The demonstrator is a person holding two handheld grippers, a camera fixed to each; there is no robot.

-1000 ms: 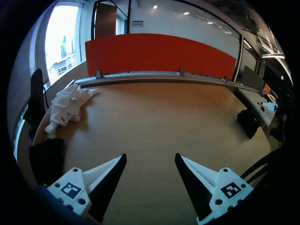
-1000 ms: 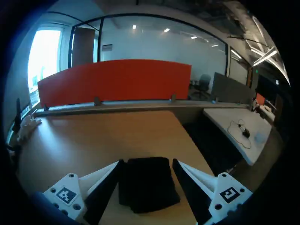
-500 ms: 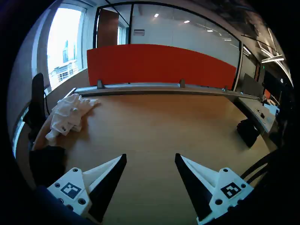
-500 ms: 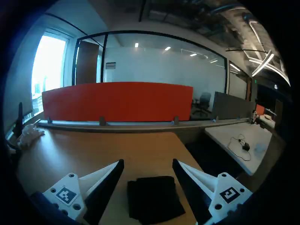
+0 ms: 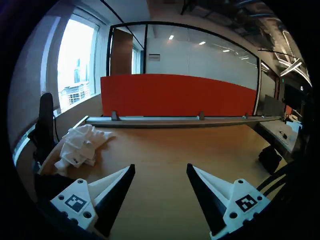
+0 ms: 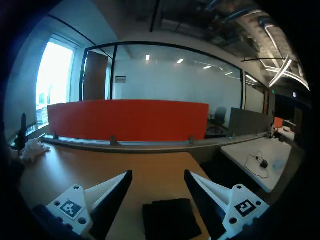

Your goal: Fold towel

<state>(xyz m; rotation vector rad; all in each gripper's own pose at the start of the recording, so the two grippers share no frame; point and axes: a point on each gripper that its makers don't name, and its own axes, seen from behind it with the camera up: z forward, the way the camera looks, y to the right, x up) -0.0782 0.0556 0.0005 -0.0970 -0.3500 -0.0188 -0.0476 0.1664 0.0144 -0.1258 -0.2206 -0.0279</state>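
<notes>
1 black towel (image 6: 171, 219) beneath parted jaws

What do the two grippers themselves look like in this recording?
The left gripper and right gripper look alike: two tapered, wedge-shaped white fingers with black inner faces, each base bearing a square black-and-white marker tag and small round holes.

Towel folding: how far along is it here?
Done: a black towel lies folded flat on the desk by the right gripper. In hand: nothing; it and the left gripper are open and empty. Left: the white towel sits crumpled at the desk's left side.
</notes>
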